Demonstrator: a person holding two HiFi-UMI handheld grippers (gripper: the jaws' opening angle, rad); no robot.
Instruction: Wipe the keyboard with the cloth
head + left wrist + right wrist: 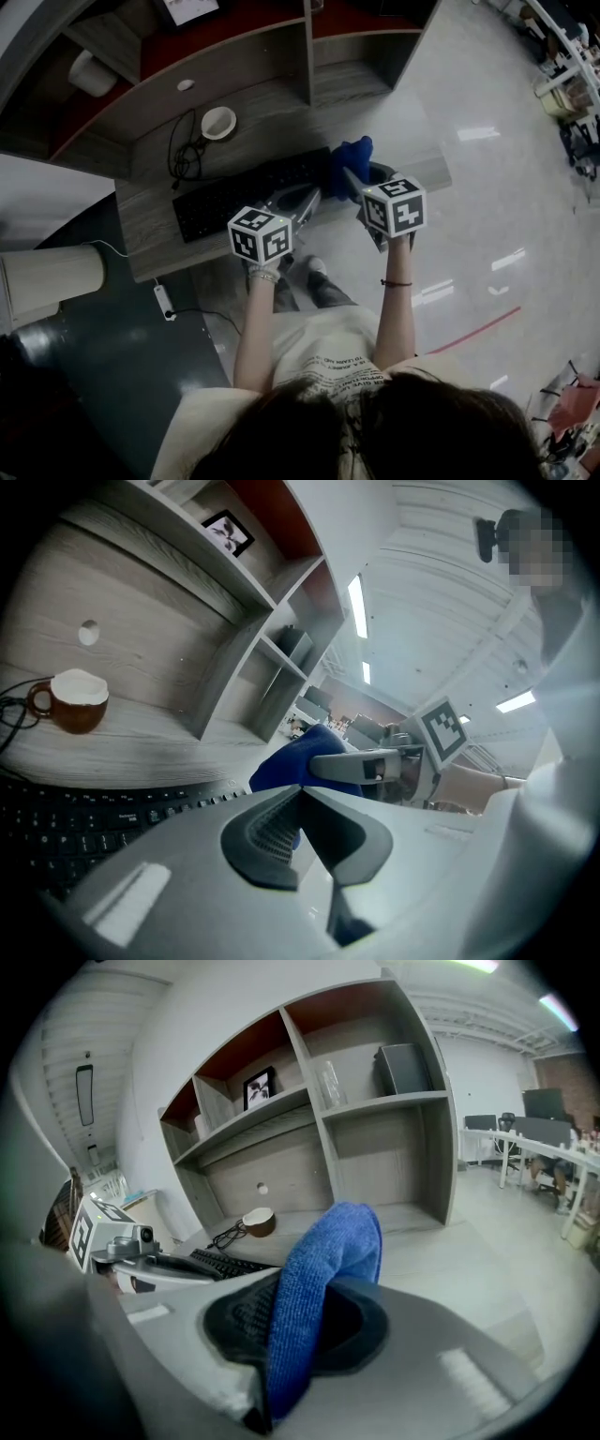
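Near keyboard (234,197), right tool (298,1312) clamped on blue cloth (330,1246), left tool (299,797) jaws together

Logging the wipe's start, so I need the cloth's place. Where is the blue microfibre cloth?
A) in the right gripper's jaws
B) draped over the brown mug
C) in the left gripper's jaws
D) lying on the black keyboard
A: the blue microfibre cloth sits clamped in the jaws of the right gripper; those of the left gripper meet on nothing.

In the head view the left gripper (313,195) covers the keyboard (234,194) at its 4 o'clock corner. The right gripper (350,175) hides the cloth (354,152) at 6 o'clock.
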